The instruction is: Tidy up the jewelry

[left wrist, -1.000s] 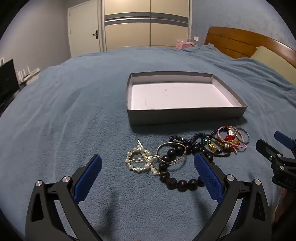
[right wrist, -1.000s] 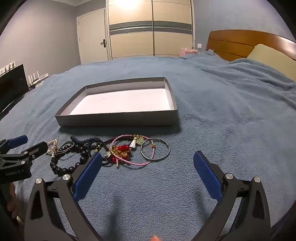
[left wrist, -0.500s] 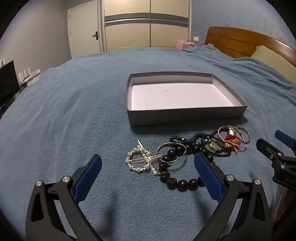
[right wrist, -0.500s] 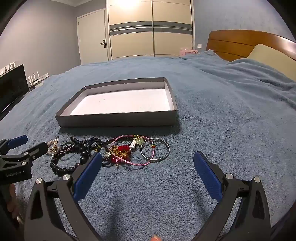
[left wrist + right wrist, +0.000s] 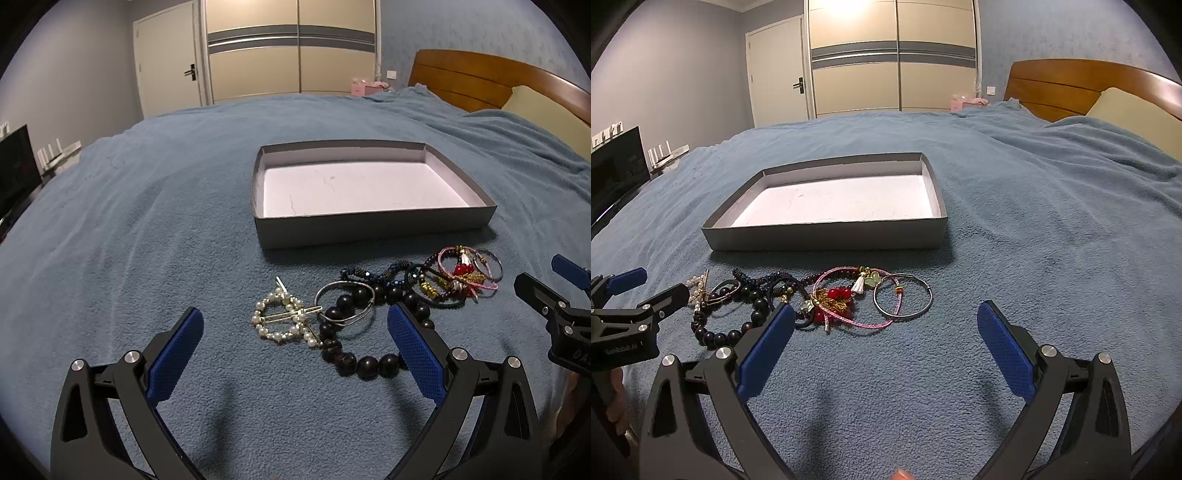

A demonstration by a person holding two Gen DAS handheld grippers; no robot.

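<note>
The pearl-beaded ring hair clip (image 5: 284,319) lies just ahead, between the spread fingers of the empty left hand-held gripper (image 5: 295,332), nearer than the right.

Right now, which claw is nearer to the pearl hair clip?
Left. The left claw hangs open just short of the pearl hair clip; the right claw sits open farther along the row, by the silver bangle.

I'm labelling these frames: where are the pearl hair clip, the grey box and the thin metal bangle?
pearl hair clip (image 5: 284,319), left wrist view, its central bar.
grey box (image 5: 373,226), left wrist view, near outer wall.
thin metal bangle (image 5: 925,301), right wrist view, right rim.
</note>
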